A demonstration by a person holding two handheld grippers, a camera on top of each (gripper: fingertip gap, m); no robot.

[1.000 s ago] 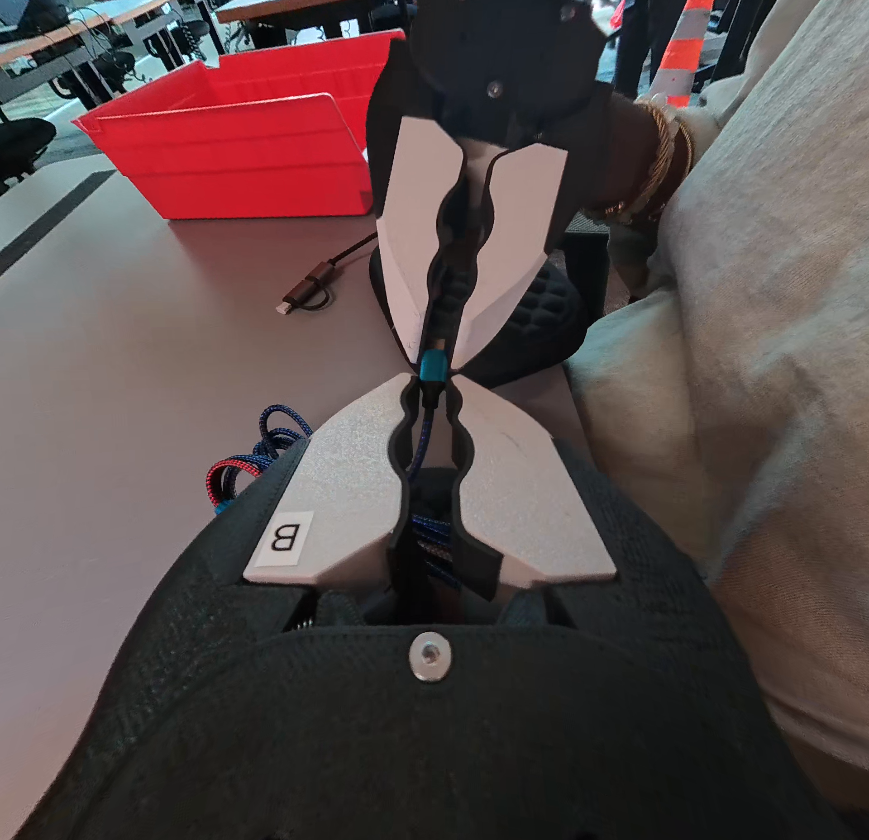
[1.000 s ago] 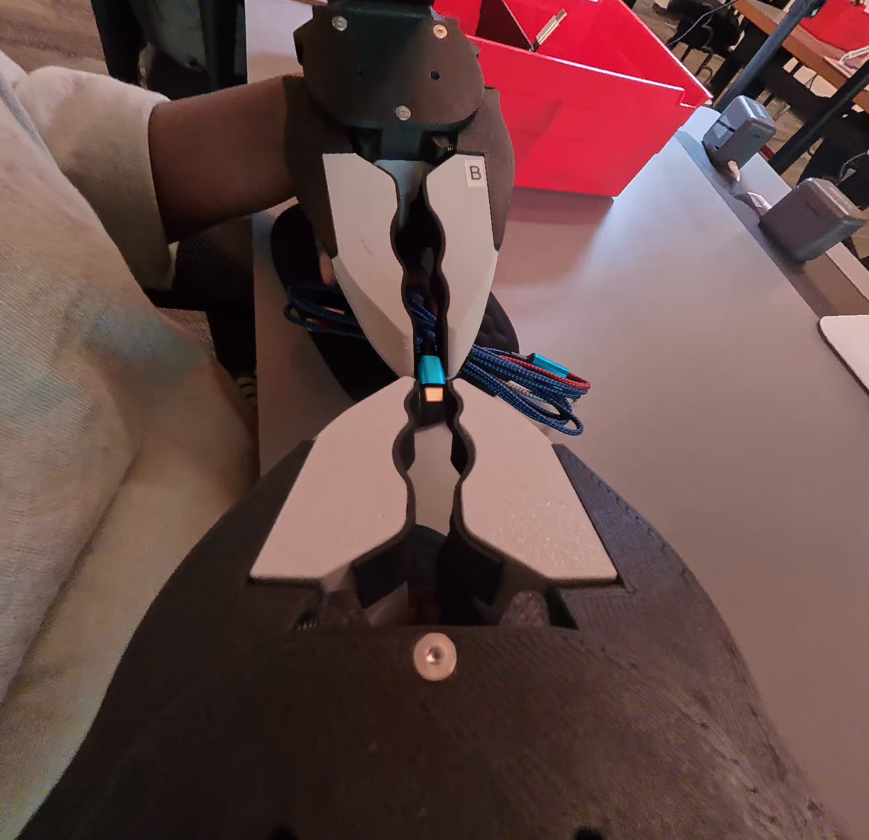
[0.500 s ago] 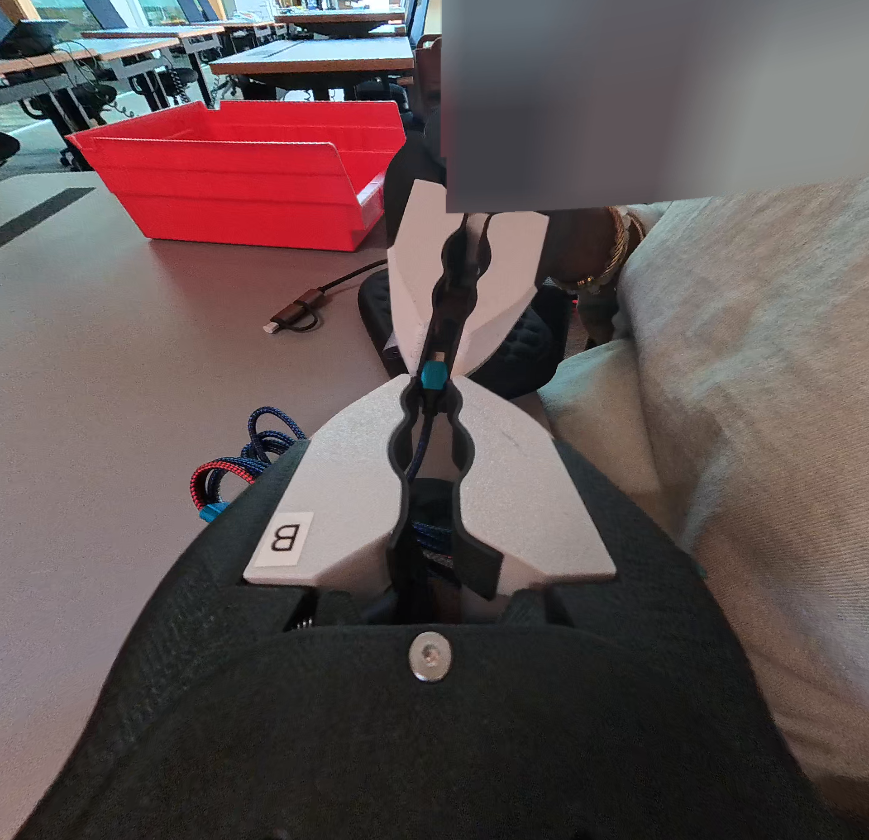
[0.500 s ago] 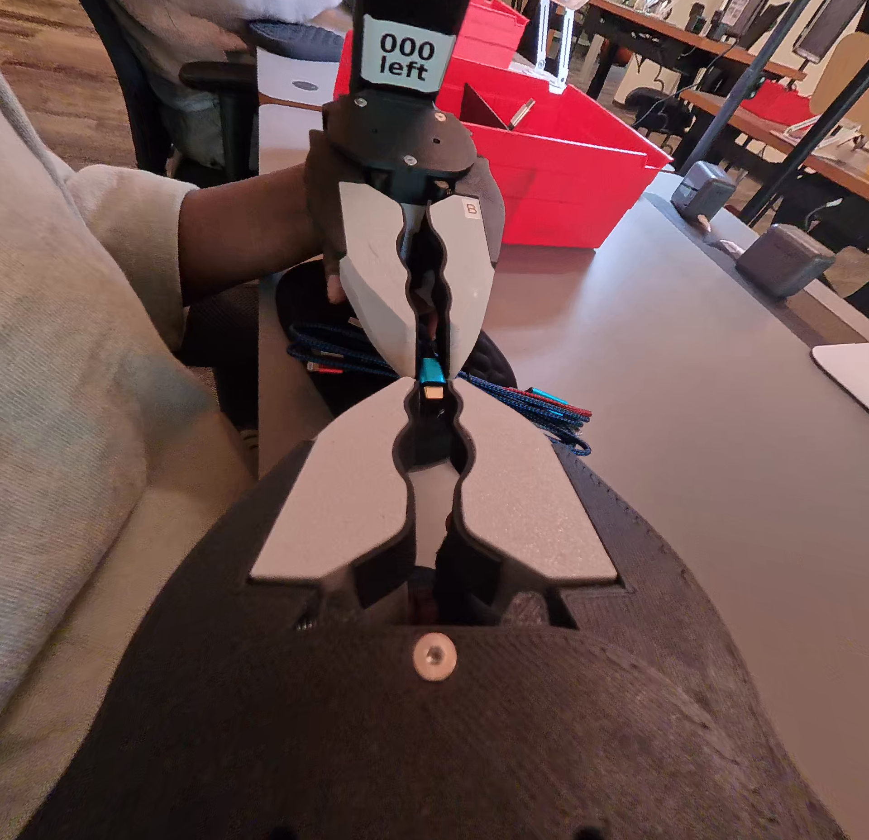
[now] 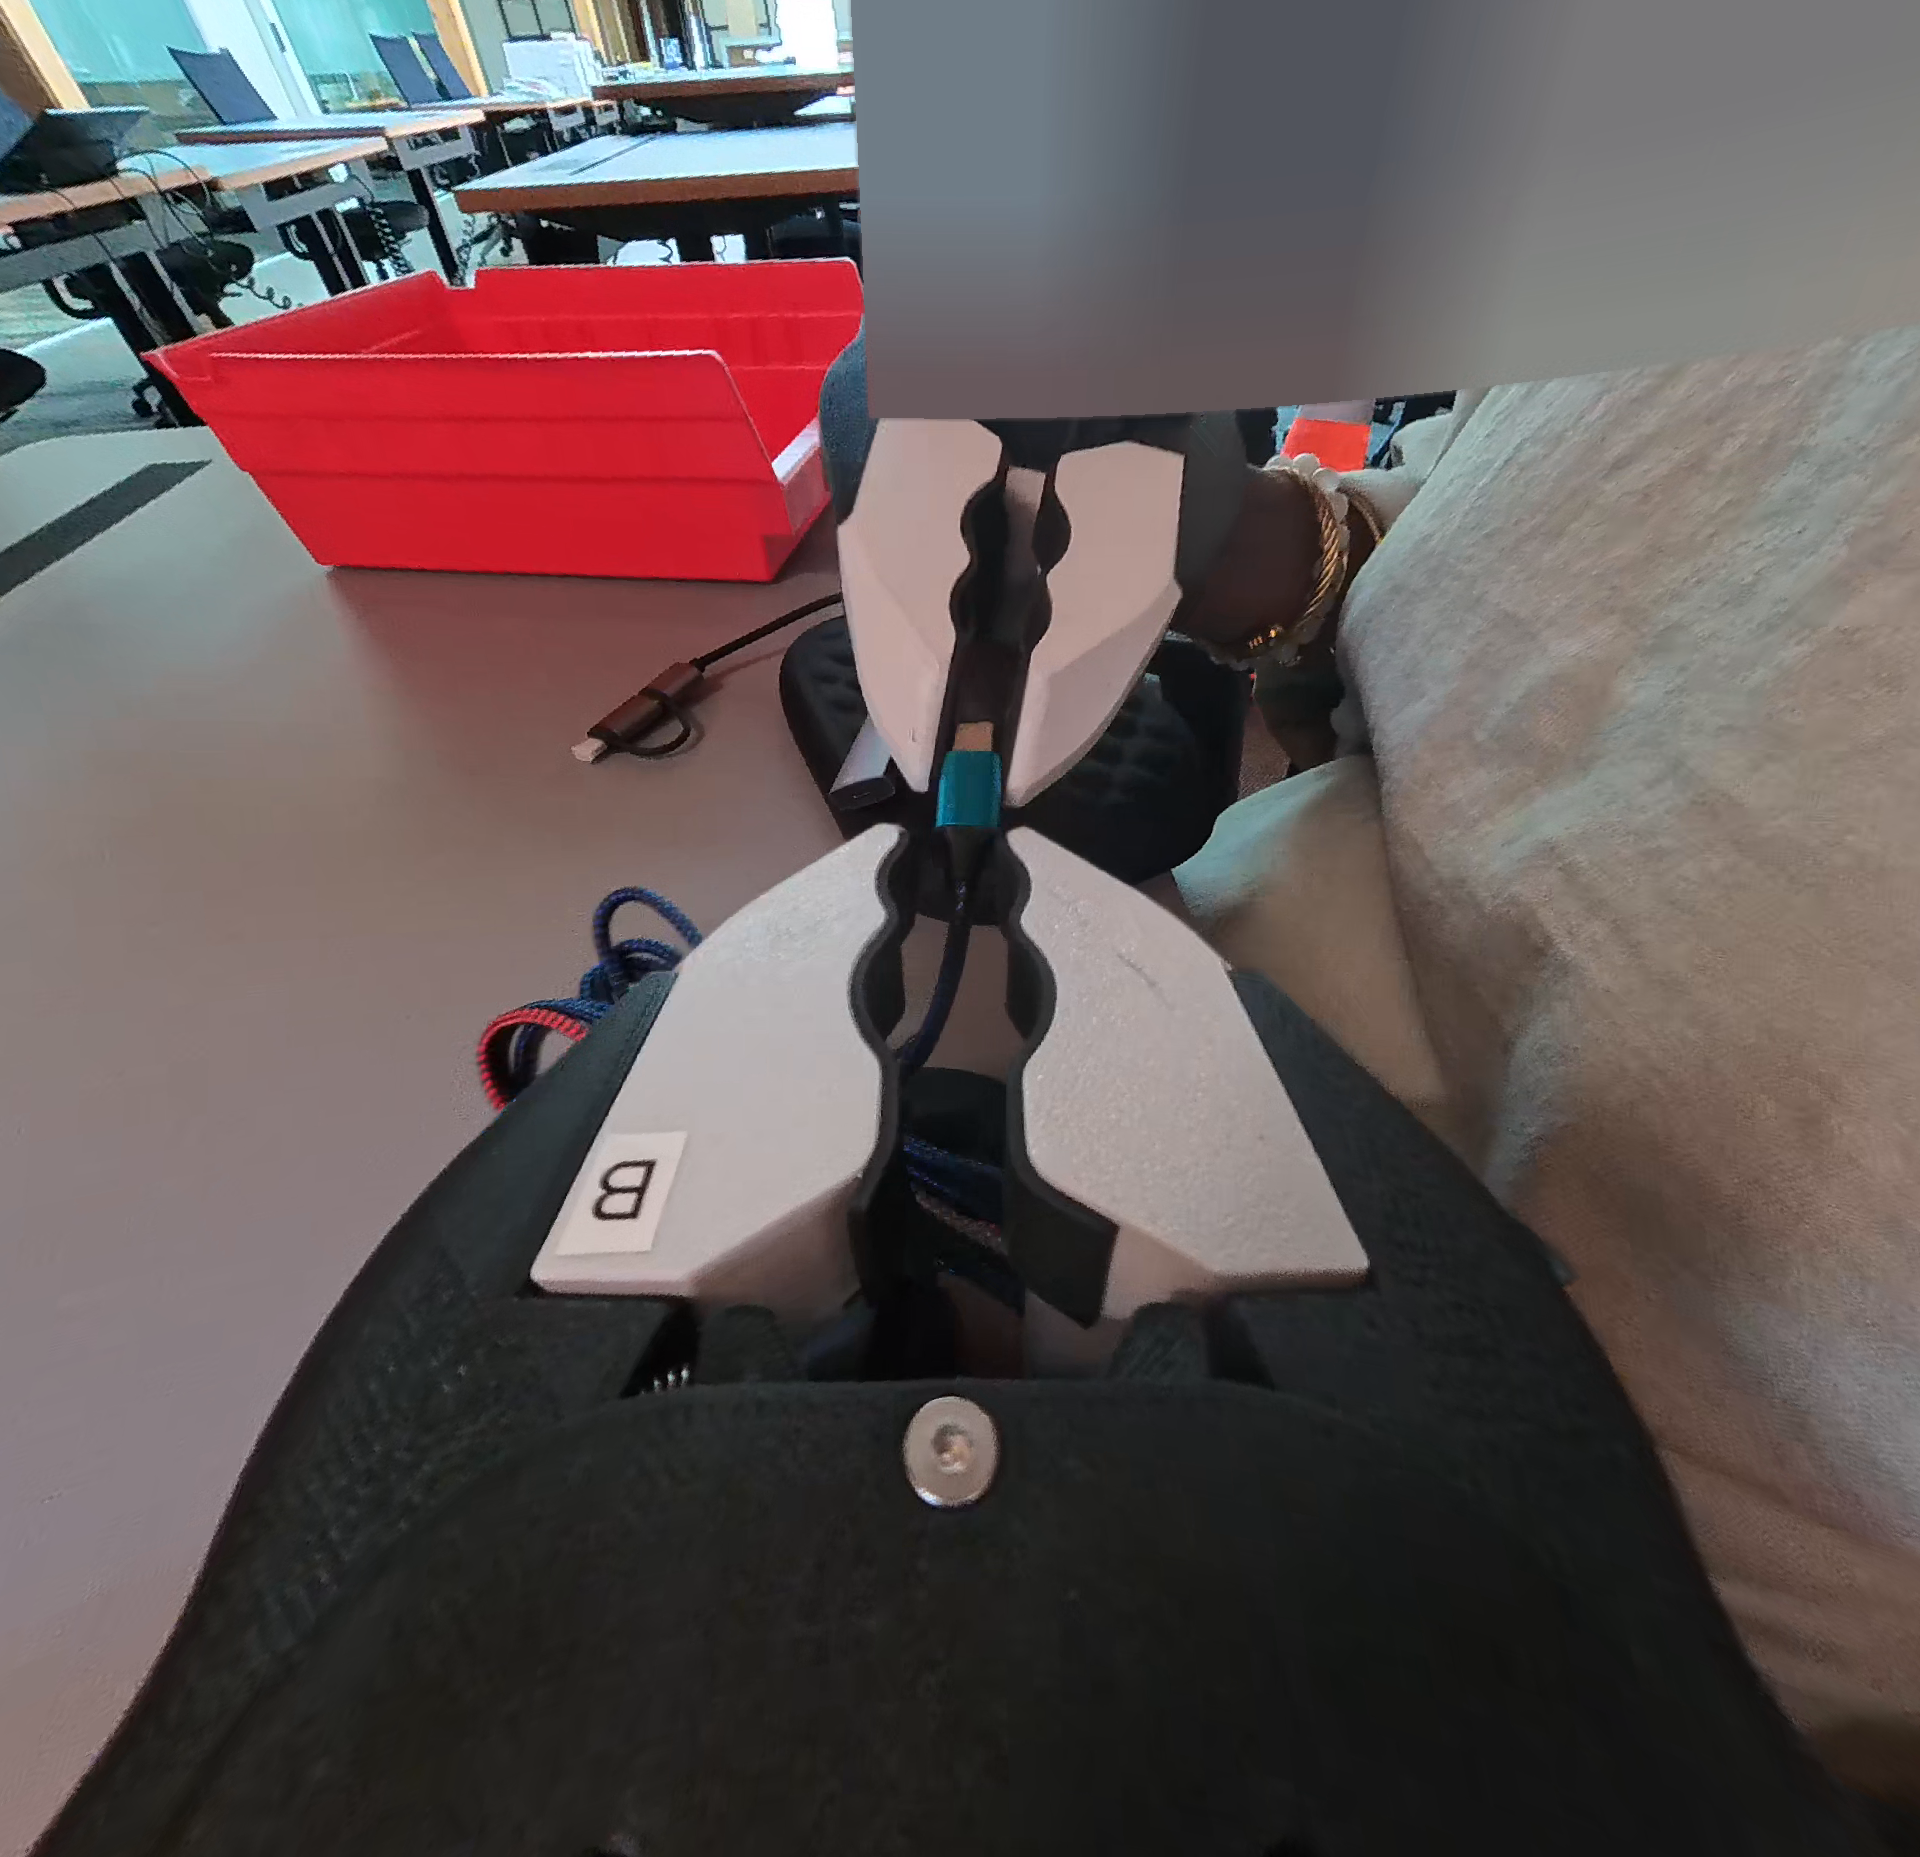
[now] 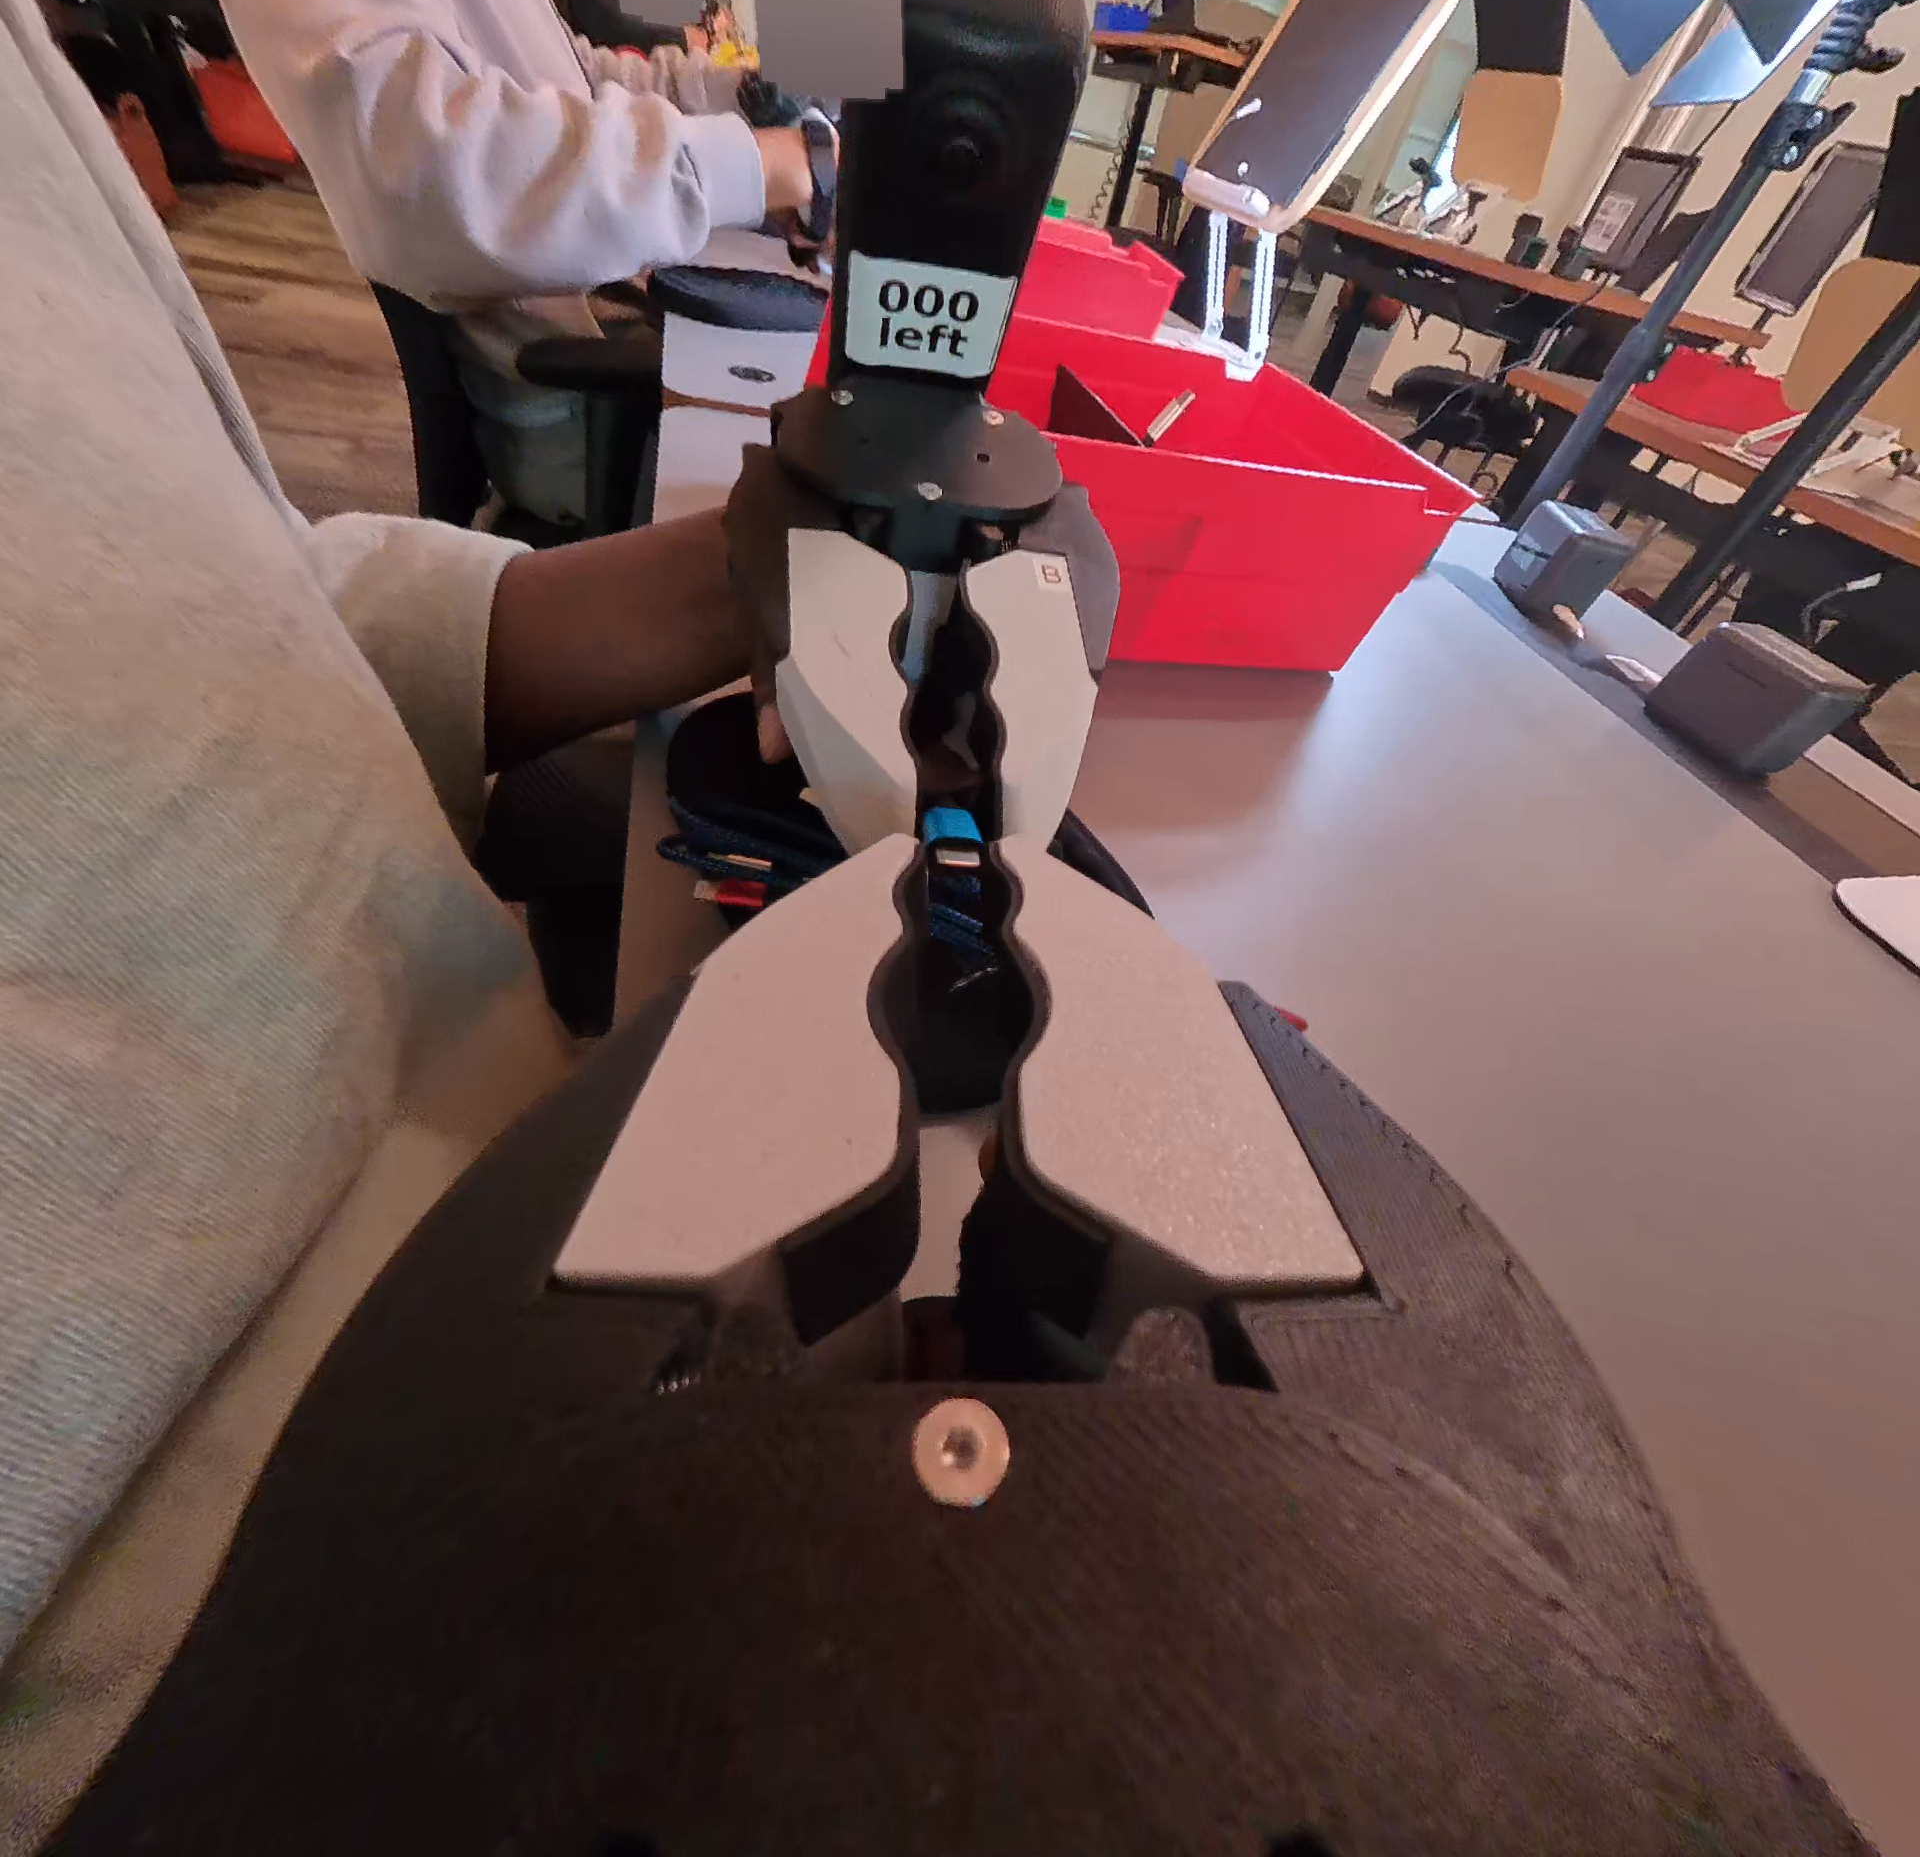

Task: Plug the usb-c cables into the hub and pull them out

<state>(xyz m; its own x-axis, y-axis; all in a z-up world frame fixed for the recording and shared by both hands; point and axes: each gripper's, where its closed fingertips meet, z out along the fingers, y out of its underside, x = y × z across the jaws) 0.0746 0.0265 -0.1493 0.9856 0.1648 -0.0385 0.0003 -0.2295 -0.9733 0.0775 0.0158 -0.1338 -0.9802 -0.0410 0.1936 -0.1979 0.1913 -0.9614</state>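
My left gripper (image 5: 961, 843) is shut on the blue USB-C plug (image 5: 967, 789). Its braided cable runs back between the fingers. The plug's bare metal tip shows and points into the tips of my right gripper (image 5: 971, 781), which faces it tip to tip. The right gripper (image 6: 956, 857) is shut on the grey hub (image 5: 862, 777). One end of the hub sticks out just left of the plug, which is not in it. In the right wrist view the plug (image 6: 951, 828) sits at the tips of the left gripper (image 6: 956, 820).
Blue and red braided cables (image 5: 582, 986) lie coiled on the grey table (image 5: 260, 872). The hub's black lead and adapter (image 5: 634, 729) lie nearby. A red bin (image 5: 520, 457) stands behind. Grey boxes (image 6: 1756, 695) sit at the far right. A person's sweater (image 5: 1610, 872) fills one side.
Both grippers have lifted and tilted up, so more of the room shows. They stay tip to tip with the plug between them. The hub's end now shows beside the right fingers.
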